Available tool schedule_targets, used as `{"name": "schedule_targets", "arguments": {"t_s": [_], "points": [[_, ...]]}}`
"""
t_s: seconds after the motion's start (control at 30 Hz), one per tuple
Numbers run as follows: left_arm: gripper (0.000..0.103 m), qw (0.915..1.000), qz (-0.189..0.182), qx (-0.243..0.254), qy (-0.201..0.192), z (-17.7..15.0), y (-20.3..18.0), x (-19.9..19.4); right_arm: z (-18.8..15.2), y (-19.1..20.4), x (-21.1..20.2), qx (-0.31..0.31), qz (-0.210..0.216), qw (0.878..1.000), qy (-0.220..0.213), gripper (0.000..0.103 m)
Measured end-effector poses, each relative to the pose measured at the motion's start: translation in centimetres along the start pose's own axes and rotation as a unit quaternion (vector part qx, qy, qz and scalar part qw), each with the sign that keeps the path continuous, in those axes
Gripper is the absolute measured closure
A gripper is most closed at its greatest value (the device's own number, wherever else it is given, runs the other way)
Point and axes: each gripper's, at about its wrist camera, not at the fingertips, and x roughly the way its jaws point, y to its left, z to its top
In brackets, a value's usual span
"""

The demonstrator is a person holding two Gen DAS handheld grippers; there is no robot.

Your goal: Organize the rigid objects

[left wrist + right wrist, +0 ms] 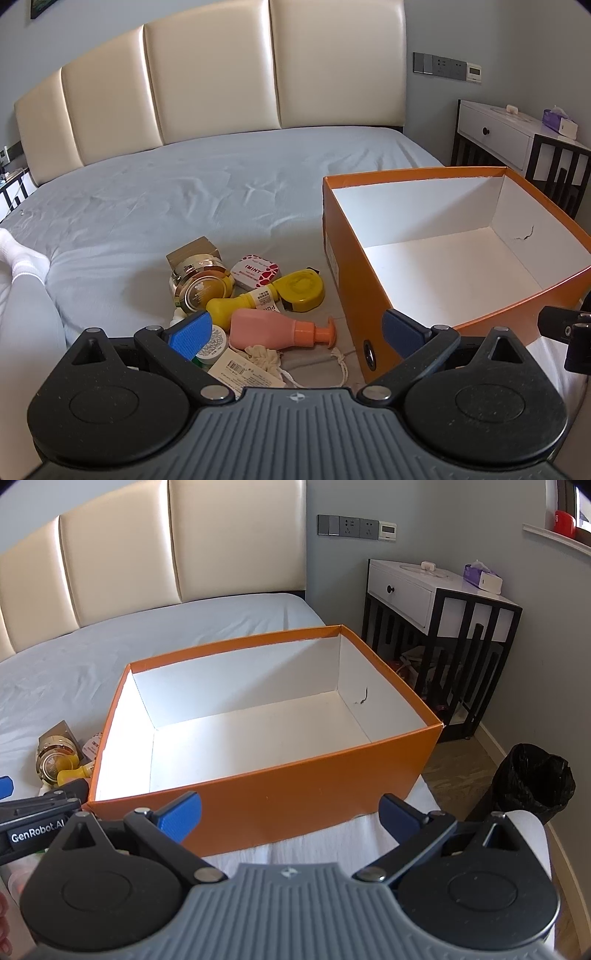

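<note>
A pile of small items lies on the grey bed sheet: a gold jar [201,282], a pink-and-white mint tin [257,275], a yellow tape measure [303,290], a yellow bottle [240,302], a pink pump bottle [275,328] and a small white jar [212,341]. An empty orange box [436,325] with white insides stands to their right. My left gripper [295,334] hovers open just before the pile, holding nothing. My right gripper [290,814] is open in front of the orange box [295,797], also empty-handed.
A cloth drawstring pouch [262,356] and a paper tag [240,371] lie near the pile. A white-and-black nightstand [439,627] stands right of the bed, a black bin [532,782] on the floor beside it. A person's white-socked foot [22,258] rests at the left.
</note>
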Motion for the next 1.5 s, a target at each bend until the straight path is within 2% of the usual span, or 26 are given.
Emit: {"name": "schedule_targets", "arguments": {"t_s": [0.7,1.07,1.27,1.5], "points": [[0.0,1.0,-0.002,-0.001,0.003,0.0,-0.1,-0.1,0.0,0.3,0.2,-0.005,-0.001,1.0,0.005,0.003],[0.0,0.9998,-0.006,-0.009,0.017,0.0,0.2,0.2,0.4,0.5,0.2,-0.017,0.003,1.0,0.008,0.003],[0.0,0.9997,-0.015,-0.009,0.018,-0.1,0.6,0.1,0.5,1.1,0.7,-0.032,0.021,0.999,0.022,0.003],[0.0,0.9985,-0.038,0.014,0.035,-0.4,1.2,0.2,0.1,2.3,1.4,-0.05,0.072,0.995,0.052,0.003]]}}
